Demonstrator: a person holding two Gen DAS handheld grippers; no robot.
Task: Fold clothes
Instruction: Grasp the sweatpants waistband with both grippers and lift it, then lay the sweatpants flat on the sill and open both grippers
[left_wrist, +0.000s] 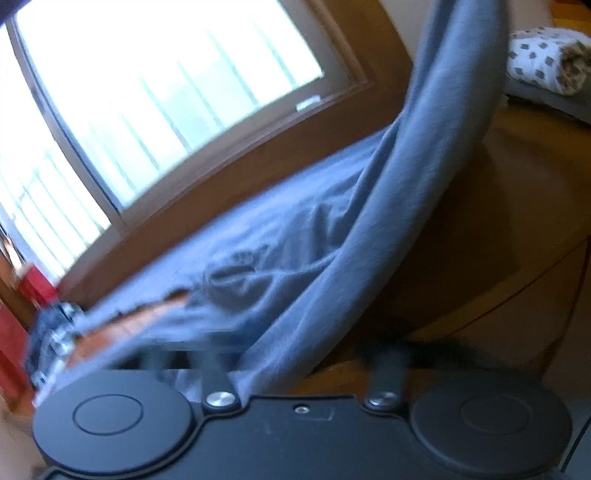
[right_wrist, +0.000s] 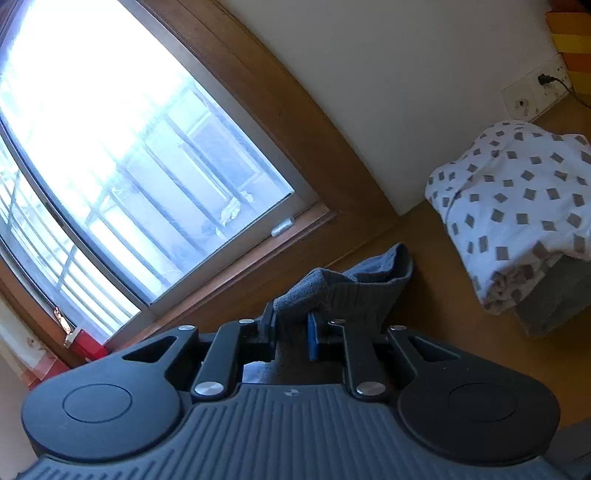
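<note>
Left wrist view: blurred w/ motion; grey garment (left_wrist: 280, 236) lay spread over the wooden desk (left_wrist: 498, 221) below the window (left_wrist: 147, 92), one band of it rising taut toward the upper right and out of frame. Left hand-held gripper (left_wrist: 207, 354) sat low left at the cloth's near edge; fingers smeared by blur, so the frame alone didn't show the jaws; by other evidence they were fully closed, and whether cloth was pinched between them I couldn't tell. An orange-brown patch (left_wrist: 129, 325) showed beside the grey near that gripper; too blurred to name. A folded spotted white cloth (left_wrist: 546, 59) sat far right, well apart.

Right wrist view: sharp; right hand-held gripper (right_wrist: 291, 325) was clamped on a bunched edge of the grey garment (right_wrist: 354, 280), ribbed hem sticking up past the fingertips, jaws narrow w/ fabric filling the gap. Spotted cloth (right_wrist: 517, 206) rested on a grey block, right, on the same desk; wall socket (right_wrist: 524, 99) behind.

Judgement: step in hand looked like lifting the garment by two edge points to shake it flat before the first fold; early in the task. To do it well: keep both grips on the same hem line; raise the hands level so the cloth hangs square, not twisted; confirm the left grip actually caught fabric before pulling, else one corner drops; keep the lifted cloth clear of the spotted pile.
</note>
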